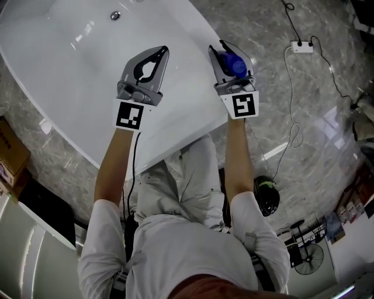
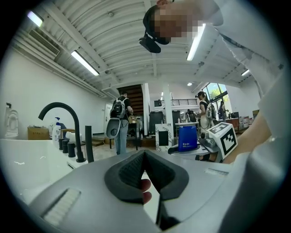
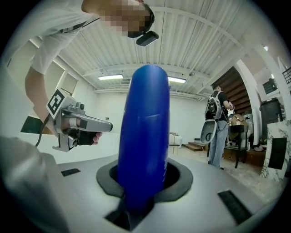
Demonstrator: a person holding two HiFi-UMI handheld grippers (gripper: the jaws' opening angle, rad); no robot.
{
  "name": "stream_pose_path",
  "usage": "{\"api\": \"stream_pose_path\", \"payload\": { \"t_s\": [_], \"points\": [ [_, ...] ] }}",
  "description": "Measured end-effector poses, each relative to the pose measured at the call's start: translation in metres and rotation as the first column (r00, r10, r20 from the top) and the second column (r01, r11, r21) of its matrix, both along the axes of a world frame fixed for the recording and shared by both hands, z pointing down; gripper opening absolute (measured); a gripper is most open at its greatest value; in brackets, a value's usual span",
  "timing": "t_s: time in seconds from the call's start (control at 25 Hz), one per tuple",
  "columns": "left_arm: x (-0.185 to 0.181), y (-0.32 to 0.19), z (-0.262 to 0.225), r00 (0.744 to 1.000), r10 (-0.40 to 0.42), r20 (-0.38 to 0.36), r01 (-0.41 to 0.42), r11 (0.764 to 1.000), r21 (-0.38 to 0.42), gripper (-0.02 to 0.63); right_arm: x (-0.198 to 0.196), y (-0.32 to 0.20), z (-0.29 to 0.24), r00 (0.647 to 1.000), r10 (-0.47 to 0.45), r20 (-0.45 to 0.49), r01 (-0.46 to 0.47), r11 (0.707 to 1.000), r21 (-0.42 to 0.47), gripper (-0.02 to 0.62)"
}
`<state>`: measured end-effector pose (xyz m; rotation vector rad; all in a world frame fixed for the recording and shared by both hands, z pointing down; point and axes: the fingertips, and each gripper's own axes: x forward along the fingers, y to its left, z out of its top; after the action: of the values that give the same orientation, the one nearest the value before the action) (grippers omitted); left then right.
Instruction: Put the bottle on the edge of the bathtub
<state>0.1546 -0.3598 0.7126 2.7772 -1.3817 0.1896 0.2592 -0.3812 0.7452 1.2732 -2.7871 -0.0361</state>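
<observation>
A blue bottle (image 1: 235, 65) stands upright between the jaws of my right gripper (image 1: 229, 55), which is shut on its lower body, over the right edge of the white bathtub (image 1: 201, 111). In the right gripper view the bottle (image 3: 145, 132) fills the middle and hides whatever lies below it. My left gripper (image 1: 156, 55) hovers over the tub's inside, shut with nothing in it; its pads (image 2: 136, 166) meet at the tips. From the left gripper view, the bottle (image 2: 187, 138) shows level with that gripper, to its right.
A black curved faucet (image 2: 63, 119) rises from the tub's rim, and a drain (image 1: 115, 16) sits in the basin. On the marble floor right of the tub lie a power strip (image 1: 302, 47) and cables. A person with a backpack (image 2: 119, 123) stands in the background.
</observation>
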Motion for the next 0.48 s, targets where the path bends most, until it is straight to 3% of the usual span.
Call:
{"api": "stream_pose_path", "payload": {
  "t_s": [0.28,0.44,0.48],
  "points": [
    [-0.005,-0.002,0.004,1.0,-0.011,-0.011,0.011,1.0,-0.022,-0.003,-0.001,-0.001,0.006,1.0,0.009,-0.012,-0.01,1.0,-0.009,0.125],
    [-0.006,0.003,0.007,1.0,-0.006,-0.007,0.006,0.999,-0.046,-0.003,0.001,0.005,0.018,0.999,0.026,-0.021,-0.027,0.998,-0.05,0.316],
    [-0.007,0.003,0.008,1.0,-0.005,-0.001,0.005,0.999,-0.054,-0.003,0.002,0.007,0.018,0.999,0.035,-0.017,-0.036,0.998,-0.058,0.326]
  ]
}}
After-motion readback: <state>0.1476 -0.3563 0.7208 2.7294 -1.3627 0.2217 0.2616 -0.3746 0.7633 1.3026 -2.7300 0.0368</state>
